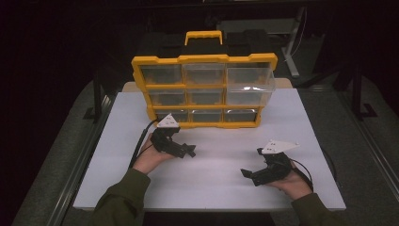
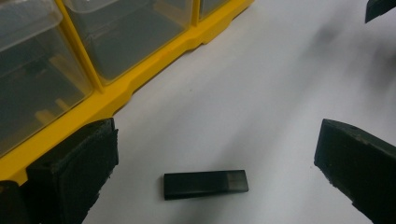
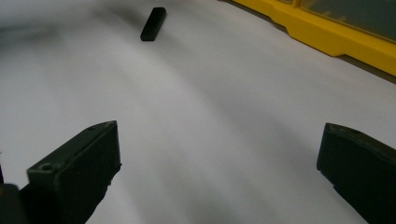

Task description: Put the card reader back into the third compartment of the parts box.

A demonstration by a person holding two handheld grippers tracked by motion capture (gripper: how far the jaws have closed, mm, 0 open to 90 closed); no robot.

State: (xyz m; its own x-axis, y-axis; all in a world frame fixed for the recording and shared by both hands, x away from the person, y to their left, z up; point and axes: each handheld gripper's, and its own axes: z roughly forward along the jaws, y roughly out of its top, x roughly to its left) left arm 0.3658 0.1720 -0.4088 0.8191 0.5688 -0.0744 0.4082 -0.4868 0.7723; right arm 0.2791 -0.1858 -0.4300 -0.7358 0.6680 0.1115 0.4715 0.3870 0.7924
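Left gripper (image 2: 217, 154) hovering jaws apart over small black flat stick (image 2: 205, 184) lying on white bench (image 2: 261, 93), just before yellow organizer (image 2: 140, 84). Right gripper (image 3: 219, 172) idling, jaws apart, well apart from stick. Risk: thin stick sliding or pinching flat against bench if jaws closing too high

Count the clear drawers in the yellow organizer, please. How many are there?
9, in three rows of three in the yellow organizer: top row, middle row and bottom row. The top-right drawer sticks out forward. Others could be hidden behind.
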